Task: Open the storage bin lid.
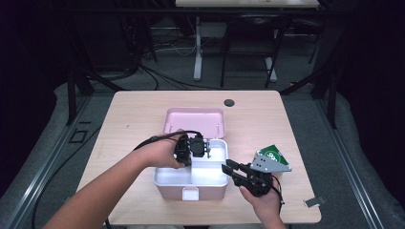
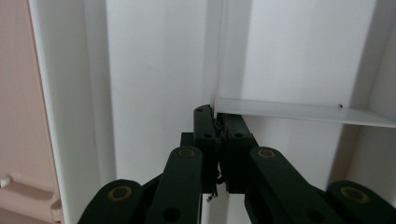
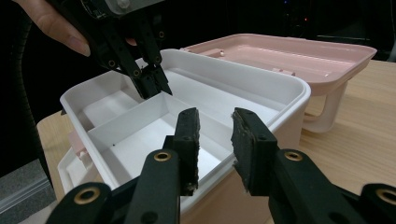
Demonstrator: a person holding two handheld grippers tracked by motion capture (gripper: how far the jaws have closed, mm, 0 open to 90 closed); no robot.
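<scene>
The pink box sits on the desk, near its front edge, lid swung open and lying back behind it. A white tray fills the box; dividers split it into compartments.

Left gripper: held from the left over the tray's back half, pointing down into it. In the left gripper view its fingers are closed on the thin white divider, right at the corner where it meets a crossing wall; the pads pinch the wall's edge from both sides with almost no gap. The right gripper view shows the same grip from the side, the left gripper's tip down at the divider junction inside the tray, with a hand above it.

Right gripper: at the box's right front corner, held from below right, pointing left toward the tray. Its fingers stand apart with nothing between them; the gap is plain in the right gripper view, where the tray rim lies just beyond the tips. Not touching the rim as far as I can tell.

A green packet lies on the desk right of the box, partly behind the right gripper's grey plate. A small clip-like piece is near the desk's front right corner; a dark round spot near the back edge.
</scene>
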